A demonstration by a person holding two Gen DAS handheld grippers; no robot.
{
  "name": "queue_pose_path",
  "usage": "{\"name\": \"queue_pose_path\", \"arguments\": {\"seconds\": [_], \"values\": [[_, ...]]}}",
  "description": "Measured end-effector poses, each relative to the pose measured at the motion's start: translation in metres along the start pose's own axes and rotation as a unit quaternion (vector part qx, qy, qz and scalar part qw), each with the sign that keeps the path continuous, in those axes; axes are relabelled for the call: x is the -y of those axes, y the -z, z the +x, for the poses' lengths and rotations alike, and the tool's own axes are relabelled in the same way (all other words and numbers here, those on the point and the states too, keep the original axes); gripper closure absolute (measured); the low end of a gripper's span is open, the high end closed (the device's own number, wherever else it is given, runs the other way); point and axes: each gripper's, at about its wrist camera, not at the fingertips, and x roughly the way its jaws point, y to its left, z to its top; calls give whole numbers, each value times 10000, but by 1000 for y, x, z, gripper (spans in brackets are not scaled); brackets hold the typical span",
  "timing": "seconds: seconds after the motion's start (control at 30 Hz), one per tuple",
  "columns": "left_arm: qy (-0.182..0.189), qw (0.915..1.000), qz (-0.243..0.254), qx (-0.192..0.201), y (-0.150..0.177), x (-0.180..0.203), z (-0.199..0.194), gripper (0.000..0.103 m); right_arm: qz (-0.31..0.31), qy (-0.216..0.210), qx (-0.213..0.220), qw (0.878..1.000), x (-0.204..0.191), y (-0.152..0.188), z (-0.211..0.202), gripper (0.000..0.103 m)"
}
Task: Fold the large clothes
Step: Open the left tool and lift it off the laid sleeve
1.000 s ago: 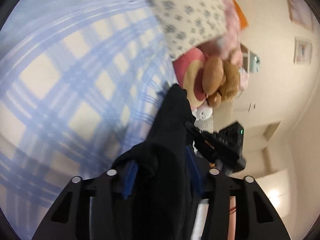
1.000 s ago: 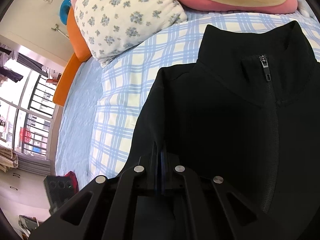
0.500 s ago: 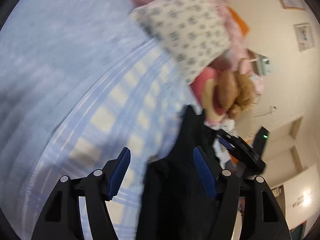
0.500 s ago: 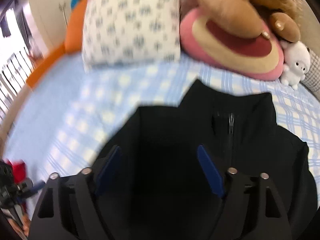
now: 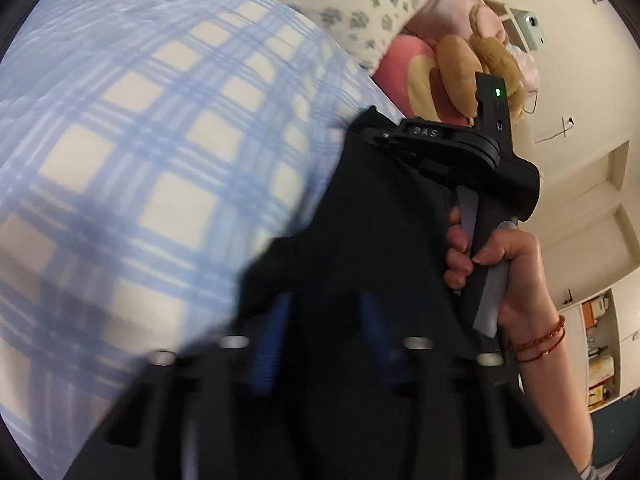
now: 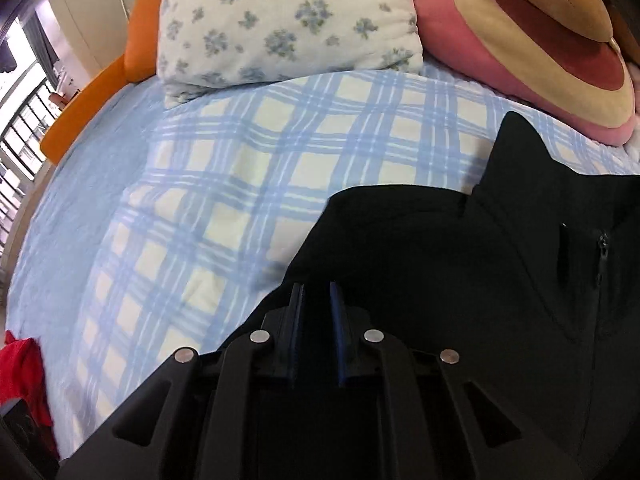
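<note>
Smooth black jacket (image 6: 480,264), stand-up collar, on checked blanket (image 6: 248,184)

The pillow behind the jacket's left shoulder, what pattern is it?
White with small blue-grey flower sprigs; the pillow shows best in the right wrist view.

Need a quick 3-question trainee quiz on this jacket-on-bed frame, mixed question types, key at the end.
1. True or false: the black jacket lies on a blue plaid sheet.
2. Which sits nearer the jacket's collar: (a) the floral pillow or (b) the pink round cushion?
3. Fill in: black fabric lies between the blue pads of the left gripper and the ____ gripper, both closing.

Key: 1 true; 2 b; 3 right.
</note>
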Motion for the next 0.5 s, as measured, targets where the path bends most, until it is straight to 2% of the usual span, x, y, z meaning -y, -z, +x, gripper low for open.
{"name": "queue_pose_path", "arguments": {"seconds": [0.07,0.17,0.23,0.27,0.3,0.33,0.4,0.47,0.5], "values": [[6,10000,75,-6,0,0,0,67,-134,139,28,9998,-5,1,2,91],[-204,9996,103,-152,-2,6,-3,66,-312,284,-29,9991,-12,1,-10,86],[-354,9993,129,-29,1,14,-29,43,-508,121,199,9984,-19,15,-51,86],[-425,9987,245,100,4,20,-43,40,-643,15,321,9974,-27,22,-71,85],[-469,9980,364,201,9,25,-56,33,-909,5,504,9946,-34,43,-105,83],[-393,9975,526,271,19,35,-72,29,-1086,35,595,9923,-38,59,-127,76],[-95,9970,726,244,42,53,-91,28,-1343,-225,715,9881,-41,115,-185,72],[-53,9944,1055,71,72,73,-102,27,-1457,-407,668,9862,-39,164,-223,73],[-23,9934,1151,-8,88,79,-105,27,-1502,-462,669,9853,-37,201,-248,73]]}}
